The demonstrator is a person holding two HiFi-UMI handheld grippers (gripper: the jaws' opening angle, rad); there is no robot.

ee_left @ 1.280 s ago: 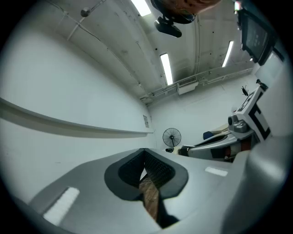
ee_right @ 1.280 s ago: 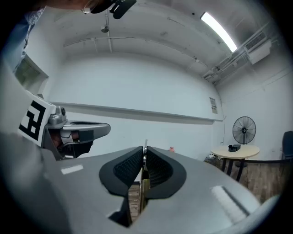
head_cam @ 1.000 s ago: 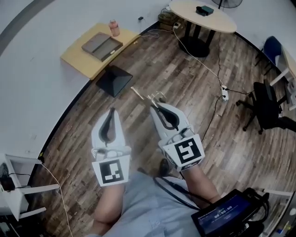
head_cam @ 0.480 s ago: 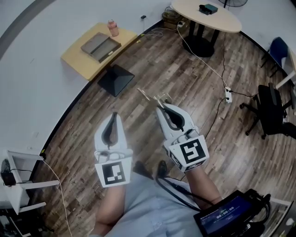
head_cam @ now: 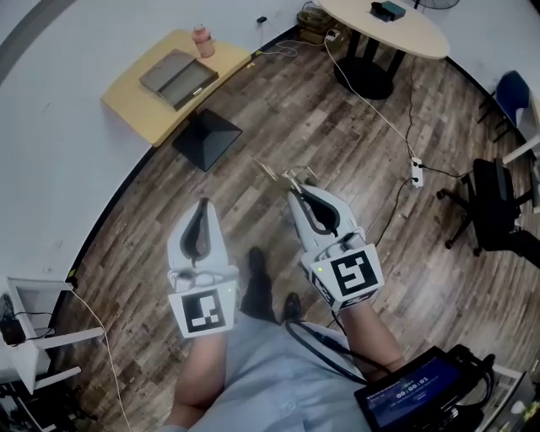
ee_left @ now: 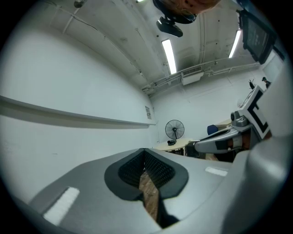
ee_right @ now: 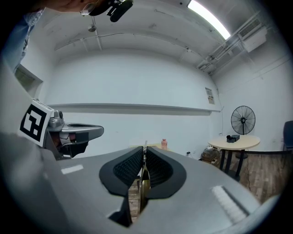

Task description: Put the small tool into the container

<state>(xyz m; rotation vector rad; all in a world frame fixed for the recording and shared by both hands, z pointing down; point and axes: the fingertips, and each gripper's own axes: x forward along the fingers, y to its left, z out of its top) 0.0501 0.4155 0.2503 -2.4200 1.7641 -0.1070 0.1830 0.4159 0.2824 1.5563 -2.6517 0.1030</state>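
Note:
My right gripper [head_cam: 291, 187] is shut on a thin brass-coloured small tool [head_cam: 274, 175] whose tips poke out past the jaws toward the far left. In the right gripper view the tool [ee_right: 143, 183] stands edge-on between the closed pads. My left gripper [head_cam: 202, 205] is held beside it over the wooden floor, shut with nothing in it [ee_left: 144, 155]. A flat grey container [head_cam: 177, 74] lies on a low yellow table [head_cam: 139, 110] by the curved wall, well ahead of both grippers.
A pink bottle [head_cam: 201, 38] stands on the yellow table, above its black pyramid base [head_cam: 205, 137]. A round table [head_cam: 388, 25], a cable with power strip [head_cam: 416, 173], an office chair [head_cam: 498, 202] and a white shelf [head_cam: 25, 337] surround me. A shoe [head_cam: 256, 283] shows between the grippers.
The view has shifted as the person steps forward; a shoe has come into sight between the grippers. Both grippers stay shut, the right one still on the tool.

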